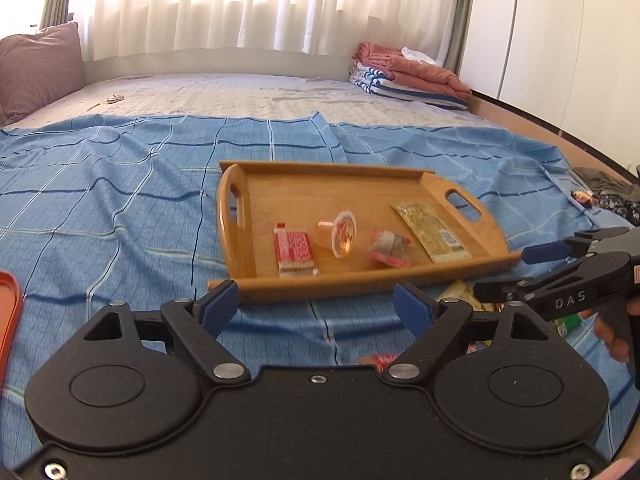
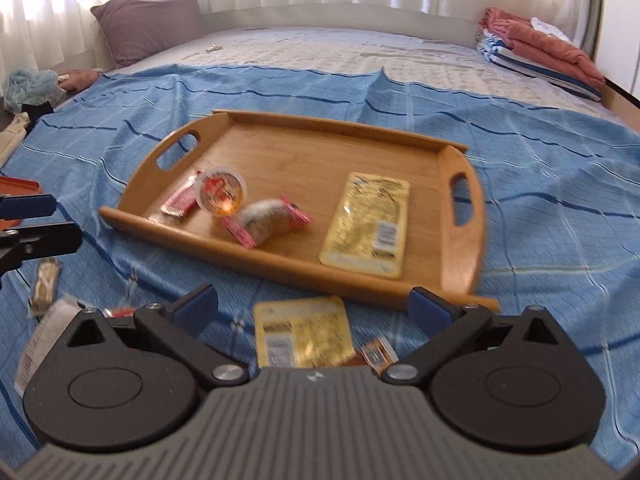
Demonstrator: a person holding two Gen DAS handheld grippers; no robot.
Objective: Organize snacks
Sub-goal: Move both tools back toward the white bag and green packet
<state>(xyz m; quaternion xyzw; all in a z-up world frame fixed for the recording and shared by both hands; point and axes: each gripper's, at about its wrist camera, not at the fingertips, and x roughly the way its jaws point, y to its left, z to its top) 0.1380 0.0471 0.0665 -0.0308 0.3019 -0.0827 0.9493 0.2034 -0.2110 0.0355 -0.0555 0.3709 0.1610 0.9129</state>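
Observation:
A wooden tray (image 1: 280, 184) (image 2: 304, 148) lies on the blue cloth. In it are a red packet (image 1: 294, 248) (image 2: 180, 200), a jelly cup (image 1: 340, 234) (image 2: 220, 192) on its side, a pink-wrapped snack (image 1: 388, 249) (image 2: 266, 220) and a yellow packet (image 1: 430, 232) (image 2: 368, 224). My left gripper (image 1: 316, 308) is open and empty just before the tray's near rim. My right gripper (image 2: 314, 308) is open and empty above a second yellow packet (image 2: 304, 332) on the cloth, with a small brown packet (image 2: 376, 354) beside it. The right gripper also shows in the left wrist view (image 1: 516, 272).
Loose snacks (image 2: 44, 288) lie on the cloth at the left of the right wrist view. An orange lid (image 1: 8, 312) is at the far left. Folded blankets (image 1: 408, 76) sit at the back right, a pillow (image 2: 152, 20) at the back left.

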